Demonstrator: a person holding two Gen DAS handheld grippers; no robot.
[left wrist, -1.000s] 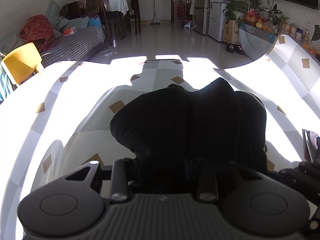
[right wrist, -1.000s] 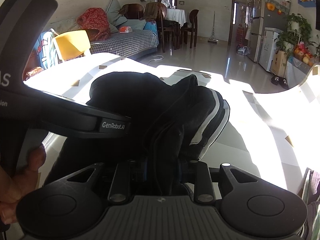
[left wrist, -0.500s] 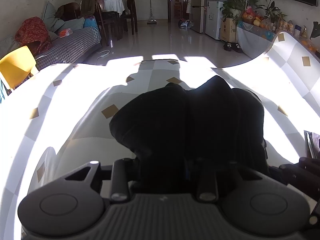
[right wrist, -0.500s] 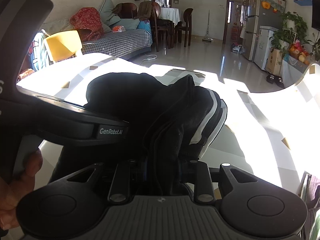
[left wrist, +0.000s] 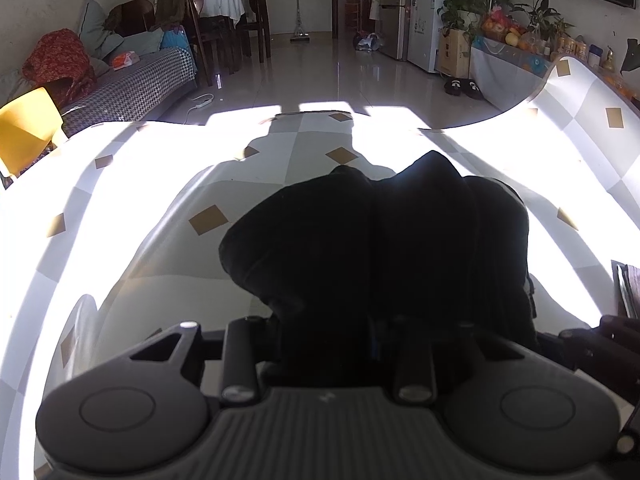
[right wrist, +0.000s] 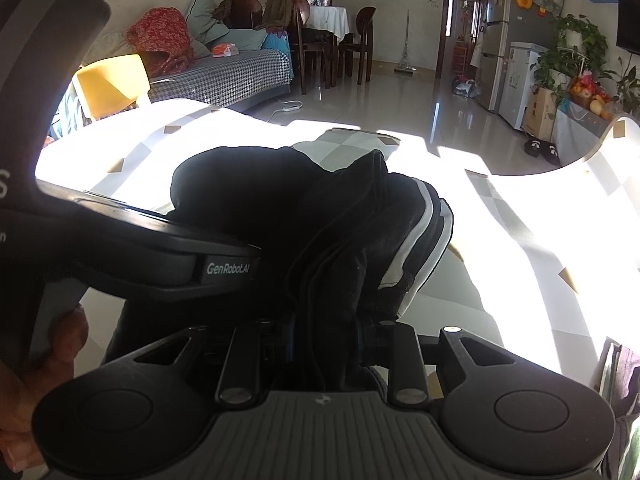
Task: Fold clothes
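A black garment with white side stripes [right wrist: 416, 236] is bunched in thick folds on the white checked table cover [right wrist: 520, 216]. My right gripper [right wrist: 326, 332] is shut on a wad of its layers near the striped edge. My left gripper [left wrist: 332, 332] is shut on the same black garment [left wrist: 360, 240] and shows as a dark body at the left in the right wrist view [right wrist: 160, 256]. The fingertips of both grippers are buried in the cloth. The two grippers sit close, side by side.
The table cover [left wrist: 120, 208] curls up at the right [left wrist: 580, 112]. A yellow chair [right wrist: 112, 84] and a checked sofa [right wrist: 224, 76] stand beyond the left edge. Folded items [right wrist: 616, 376] lie at the right edge. Beyond is a tiled floor and a fridge [right wrist: 520, 76].
Both grippers have kept their hold on the garment. The views have shifted slightly, as if both grippers and the bundle moved a little forward and right.
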